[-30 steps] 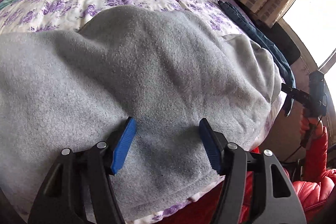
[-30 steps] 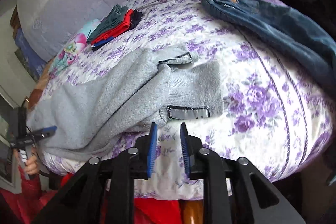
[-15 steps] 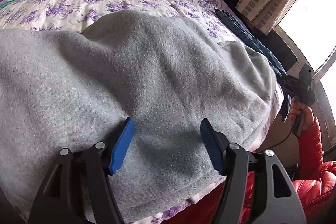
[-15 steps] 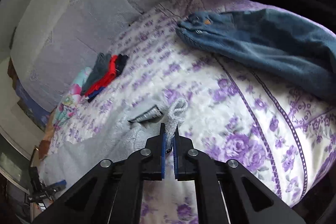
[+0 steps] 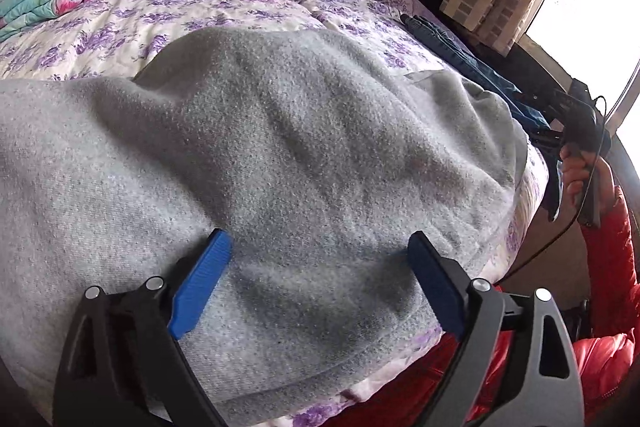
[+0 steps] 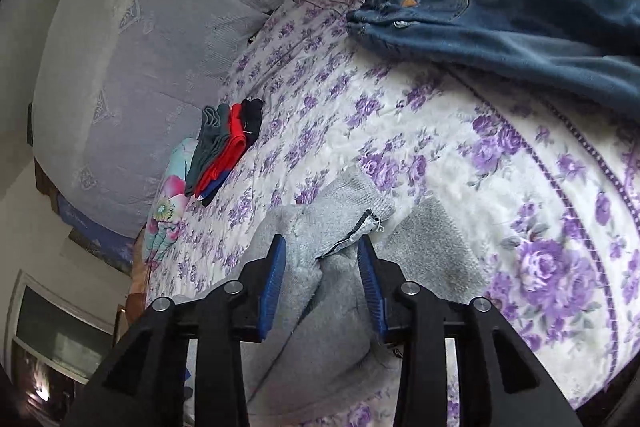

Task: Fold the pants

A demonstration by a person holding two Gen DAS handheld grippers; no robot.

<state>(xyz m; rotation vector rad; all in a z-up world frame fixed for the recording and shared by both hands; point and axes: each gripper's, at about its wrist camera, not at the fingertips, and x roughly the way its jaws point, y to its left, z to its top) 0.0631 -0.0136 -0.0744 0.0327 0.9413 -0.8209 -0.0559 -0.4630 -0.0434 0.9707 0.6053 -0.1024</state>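
**Grey pants spread along the bed's near edge**

The grey pants [image 5: 280, 155] cover the near side of the bed [image 5: 120, 27]. The left tool [image 5: 320, 291] hovers over them, jaws opening, gripping nothing. The right tool [image 6: 322, 279] straddles the bunched cuff end (a zipper shows there), jaws opening, pads off the cloth. Blue jeans [image 6: 520, 27] lie toward the far corner, partly cut off.

No readable text, label, brand or number showing anywhere; a small tan patch on the blue jeans [image 6: 408, 1] appearing too blurred to make out.
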